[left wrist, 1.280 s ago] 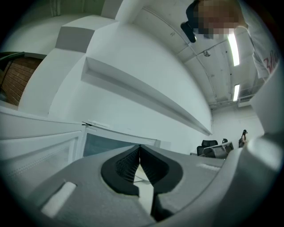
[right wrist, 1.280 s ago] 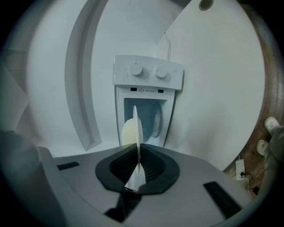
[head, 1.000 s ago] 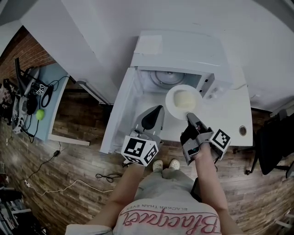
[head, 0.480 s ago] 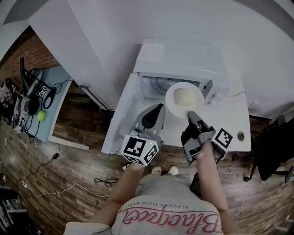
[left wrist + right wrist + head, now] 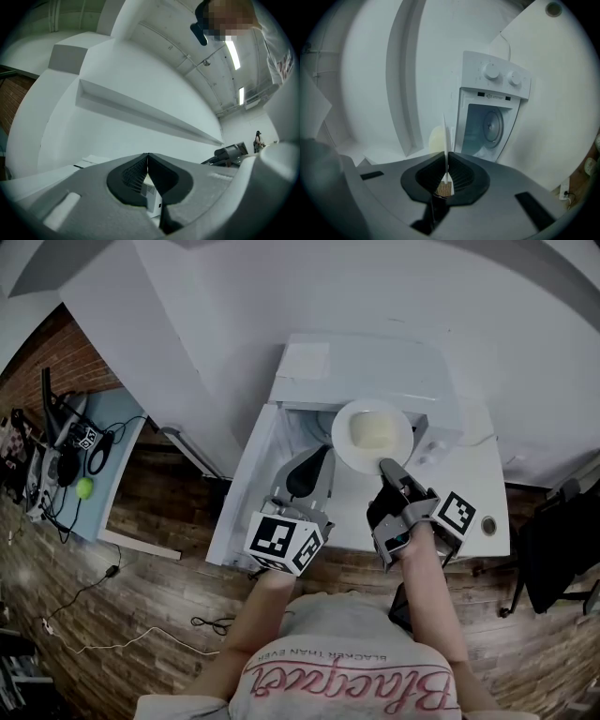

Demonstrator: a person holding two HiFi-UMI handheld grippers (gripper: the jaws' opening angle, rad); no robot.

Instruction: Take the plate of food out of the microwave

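A white plate (image 5: 372,434) with a pale mound of food hangs in front of the white microwave (image 5: 375,371), level with its open front. My right gripper (image 5: 386,465) is shut on the plate's near rim. In the right gripper view the plate (image 5: 446,136) runs edge-on between the jaws, with the microwave cavity (image 5: 485,126) and its turntable beyond. The microwave door (image 5: 246,484) stands swung open at the left. My left gripper (image 5: 311,470) hovers left of the plate, shut with nothing in it; its tips (image 5: 148,157) meet in its own view.
The microwave stands on a white table (image 5: 469,493) with a cable hole (image 5: 488,524) at its right. A side table (image 5: 103,456) with cables and a green ball (image 5: 84,487) is at the far left. A black chair (image 5: 553,540) stands at the right on the wooden floor.
Both grippers have risen. The plate has come up with the right gripper and now looks larger, overlapping the microwave's front top edge.
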